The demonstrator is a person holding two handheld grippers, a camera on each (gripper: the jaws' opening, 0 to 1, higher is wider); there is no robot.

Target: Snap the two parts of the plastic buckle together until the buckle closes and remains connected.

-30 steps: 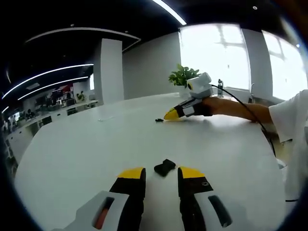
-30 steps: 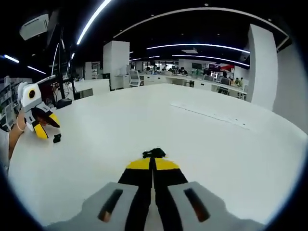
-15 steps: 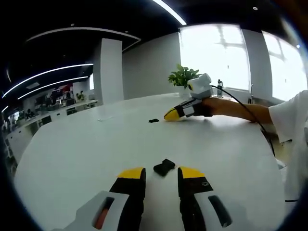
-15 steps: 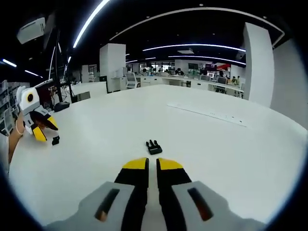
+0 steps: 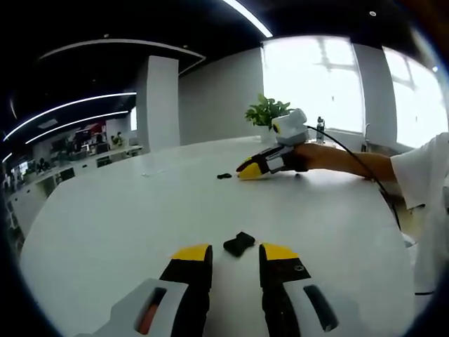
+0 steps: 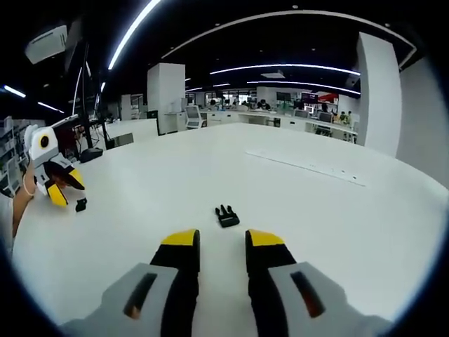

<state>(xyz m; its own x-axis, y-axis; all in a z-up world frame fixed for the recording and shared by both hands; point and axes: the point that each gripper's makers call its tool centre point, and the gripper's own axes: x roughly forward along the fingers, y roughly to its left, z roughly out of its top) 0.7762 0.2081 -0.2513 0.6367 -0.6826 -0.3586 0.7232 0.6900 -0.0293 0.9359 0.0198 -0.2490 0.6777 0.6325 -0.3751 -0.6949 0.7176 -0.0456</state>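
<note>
Both grippers are spread and empty: the left gripper [image 5: 235,257] sits just behind the socket half of the buckle [image 5: 239,243], the right gripper [image 6: 221,240] behind the pronged half [image 6: 226,215]. Each should close squarely across its piece's flat sides. Both are small, black plastic, lying well apart on the white worktop [image 6: 295,203].

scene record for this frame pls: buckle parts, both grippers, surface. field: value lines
surface: white table
buckle part 1: black socket half, lying on the table just ahead of the left gripper, not held
buckle part 2: black pronged half, lying on the table just ahead of the right gripper, not held
left gripper: open, nothing between its jaws
right gripper: open, nothing between its jaws
buckle state: two parts apart, not joined
background: potted plant at the far table edge, office behind
</note>
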